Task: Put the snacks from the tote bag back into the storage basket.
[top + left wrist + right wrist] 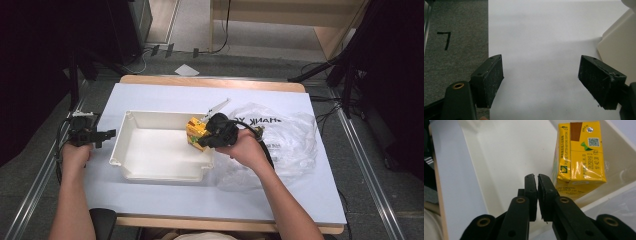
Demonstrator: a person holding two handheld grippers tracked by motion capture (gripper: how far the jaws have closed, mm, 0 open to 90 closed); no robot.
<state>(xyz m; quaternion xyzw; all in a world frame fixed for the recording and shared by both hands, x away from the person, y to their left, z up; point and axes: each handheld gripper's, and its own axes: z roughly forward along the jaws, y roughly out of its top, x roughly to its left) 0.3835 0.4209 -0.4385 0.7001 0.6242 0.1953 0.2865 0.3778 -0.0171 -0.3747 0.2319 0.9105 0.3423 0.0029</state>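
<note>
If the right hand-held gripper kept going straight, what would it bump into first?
Probably the floor of the white bin. The right hand-held gripper, jaws shut, points into it just beside the yellow juice carton, though depth is hard to judge.

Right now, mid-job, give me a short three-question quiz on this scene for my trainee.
1. True or false: the right gripper is clamped on the yellow juice carton.
2. Where does the carton sit? A) on the clear plastic bag; B) inside the white plastic bin, at its right wall; C) on the floor.
3. How do the jaws of the left gripper stand, and what lies between them?

Key
1. False: its jaws are shut together beside the carton, with nothing between them.
2. B.
3. Wide apart, over bare white table cover, holding nothing.
</note>
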